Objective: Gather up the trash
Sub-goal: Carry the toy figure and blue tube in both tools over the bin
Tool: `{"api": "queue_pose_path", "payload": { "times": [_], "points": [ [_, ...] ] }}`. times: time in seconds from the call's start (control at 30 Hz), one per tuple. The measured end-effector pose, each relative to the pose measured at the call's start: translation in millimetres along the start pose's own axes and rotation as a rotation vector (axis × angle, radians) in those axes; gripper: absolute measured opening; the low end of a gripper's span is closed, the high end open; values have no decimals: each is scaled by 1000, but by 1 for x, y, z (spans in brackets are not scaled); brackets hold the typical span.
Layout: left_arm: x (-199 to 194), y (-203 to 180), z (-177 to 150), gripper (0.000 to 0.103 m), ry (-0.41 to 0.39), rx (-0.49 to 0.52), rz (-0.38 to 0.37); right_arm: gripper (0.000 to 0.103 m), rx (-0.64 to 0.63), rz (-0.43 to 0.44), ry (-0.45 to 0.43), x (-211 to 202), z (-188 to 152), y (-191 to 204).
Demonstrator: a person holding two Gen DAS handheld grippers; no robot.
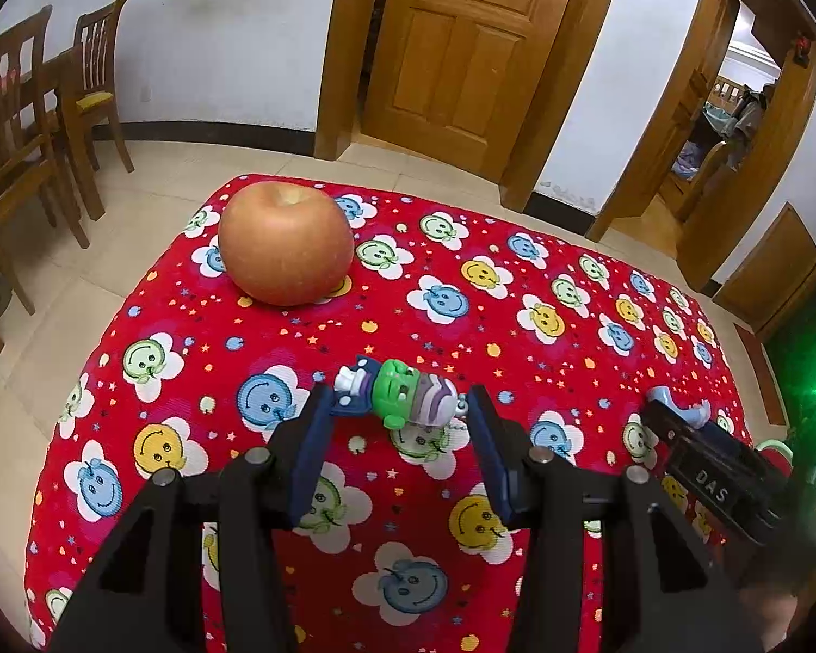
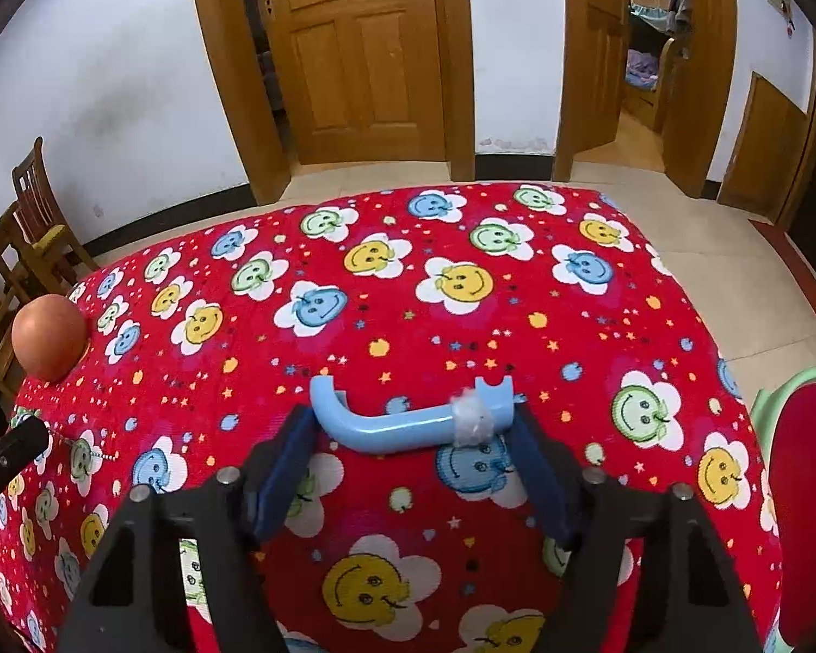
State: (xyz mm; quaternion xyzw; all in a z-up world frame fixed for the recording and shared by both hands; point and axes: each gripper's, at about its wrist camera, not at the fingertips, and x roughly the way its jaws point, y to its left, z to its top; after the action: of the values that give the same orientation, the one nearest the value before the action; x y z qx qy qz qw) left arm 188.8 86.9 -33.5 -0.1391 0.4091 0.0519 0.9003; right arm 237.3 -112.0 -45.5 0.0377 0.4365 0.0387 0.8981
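A small green-faced toy figure lies crosswise on the red smiley tablecloth. My left gripper is shut on it, one pad at each end. A light blue plastic handle with a crumpled bit of clear tape lies on the cloth. My right gripper spans it lengthwise, its fingertips touching both ends. In the left wrist view the right gripper shows at the right, with the blue handle at its tip.
A large apple sits near the table's far left corner, also the apple at the left edge. A round red thing with a pale green rim stands off the right table edge. Wooden chairs stand on the left, doors behind.
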Motion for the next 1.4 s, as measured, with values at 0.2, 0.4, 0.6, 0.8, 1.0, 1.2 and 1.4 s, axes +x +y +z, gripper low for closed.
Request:
{"api": "queue_pose_path", "payload": {
  "times": [0.2,0.4,0.6,0.8,1.0,1.2,1.4],
  "points": [
    [-3,-3,0,50,-3,1,-6,73,25,44,-21,-18,-7,-11],
    [-16,-17,0,50,-27,26,-29,73,64,76,-55,-48,-16,-30],
    [-28,-43,-4,50,-25,82,-55,73,99,83,-96,-83,-23,-54],
    [-47,-68,-15,50,-31,132,-86,73,140,83,-137,-112,-34,-81],
    [-67,-92,-28,50,-37,166,-117,73,178,59,-164,-137,-49,-109],
    [-77,-118,-41,50,-35,208,-152,74,233,18,-187,-155,-62,-141],
    [-81,-146,-53,50,-22,247,-186,74,274,-27,-200,-166,-73,-172]
  ]
}}
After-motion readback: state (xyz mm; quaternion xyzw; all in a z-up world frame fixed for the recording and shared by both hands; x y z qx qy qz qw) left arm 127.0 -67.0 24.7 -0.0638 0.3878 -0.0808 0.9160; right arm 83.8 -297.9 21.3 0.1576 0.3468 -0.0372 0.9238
